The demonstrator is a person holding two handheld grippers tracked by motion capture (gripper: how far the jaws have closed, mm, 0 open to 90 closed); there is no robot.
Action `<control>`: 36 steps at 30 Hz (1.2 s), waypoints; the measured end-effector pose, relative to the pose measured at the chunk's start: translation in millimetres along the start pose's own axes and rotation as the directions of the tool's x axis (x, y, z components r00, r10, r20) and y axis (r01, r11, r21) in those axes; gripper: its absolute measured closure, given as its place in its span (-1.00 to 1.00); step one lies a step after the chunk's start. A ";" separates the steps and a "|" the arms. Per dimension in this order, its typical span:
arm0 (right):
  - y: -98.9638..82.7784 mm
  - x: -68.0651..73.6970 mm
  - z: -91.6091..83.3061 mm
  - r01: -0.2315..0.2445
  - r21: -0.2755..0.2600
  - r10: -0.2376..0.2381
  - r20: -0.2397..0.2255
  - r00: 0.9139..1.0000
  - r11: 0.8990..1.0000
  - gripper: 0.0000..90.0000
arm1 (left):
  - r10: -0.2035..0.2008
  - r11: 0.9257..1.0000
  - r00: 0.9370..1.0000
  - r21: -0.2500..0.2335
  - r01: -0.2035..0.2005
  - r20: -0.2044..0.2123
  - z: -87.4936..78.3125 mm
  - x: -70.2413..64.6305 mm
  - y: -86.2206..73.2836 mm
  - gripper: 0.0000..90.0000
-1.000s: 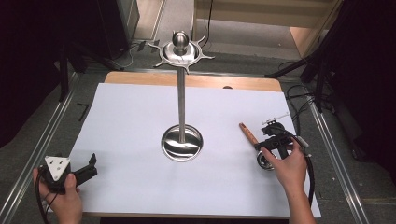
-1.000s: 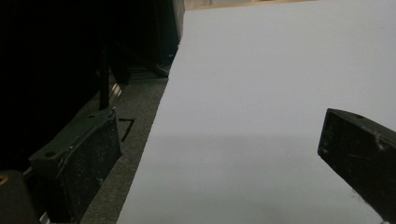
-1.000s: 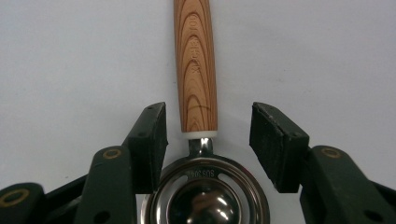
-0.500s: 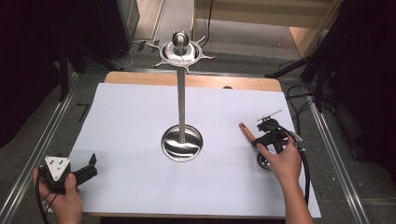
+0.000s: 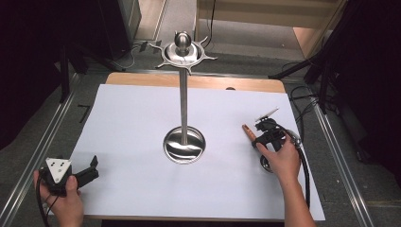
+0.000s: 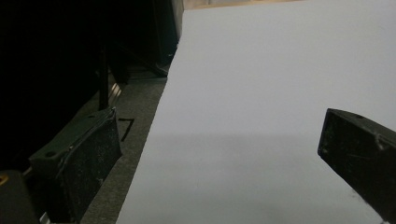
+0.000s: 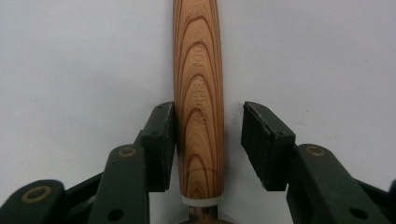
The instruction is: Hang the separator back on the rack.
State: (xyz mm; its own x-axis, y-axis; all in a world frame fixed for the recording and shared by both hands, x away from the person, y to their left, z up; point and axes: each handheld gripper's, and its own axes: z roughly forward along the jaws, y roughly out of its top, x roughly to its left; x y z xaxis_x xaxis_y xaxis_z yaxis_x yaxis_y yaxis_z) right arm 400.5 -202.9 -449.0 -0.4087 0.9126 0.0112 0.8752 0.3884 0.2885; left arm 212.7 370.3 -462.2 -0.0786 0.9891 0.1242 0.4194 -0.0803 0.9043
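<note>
the right gripper (image 7: 208, 140) is lowered over a wooden handle (image 7: 198, 93) lying flat on the white sheet (image 5: 142, 118) to the right of the metal stand (image 5: 184, 118), and its jaws have just been closing around it; the left-hand pad looks to be touching the wood while the other pad stands clear, so the handle is between them but not yet squeezed. the left gripper (image 6: 219, 158) rests near the sheet's near-left corner, jaws wide apart and holding nothing.
</note>
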 end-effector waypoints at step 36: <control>-18.2 6.4 -32.9 -0.055 -0.252 0.056 -0.003 0.998 0.966 0.55 | -0.004 1.000 1.000 0.007 0.004 0.004 0.6 0.4 0.3 -0.99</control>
State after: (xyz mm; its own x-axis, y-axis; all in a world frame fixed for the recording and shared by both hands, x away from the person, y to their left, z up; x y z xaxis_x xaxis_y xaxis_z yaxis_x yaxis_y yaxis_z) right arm 373.4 -208.4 -422.7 -0.3603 0.9323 0.0305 0.8026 0.2932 0.5195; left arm 213.3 370.7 -462.1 -0.0765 0.9899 0.1191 0.4250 -0.0757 0.9020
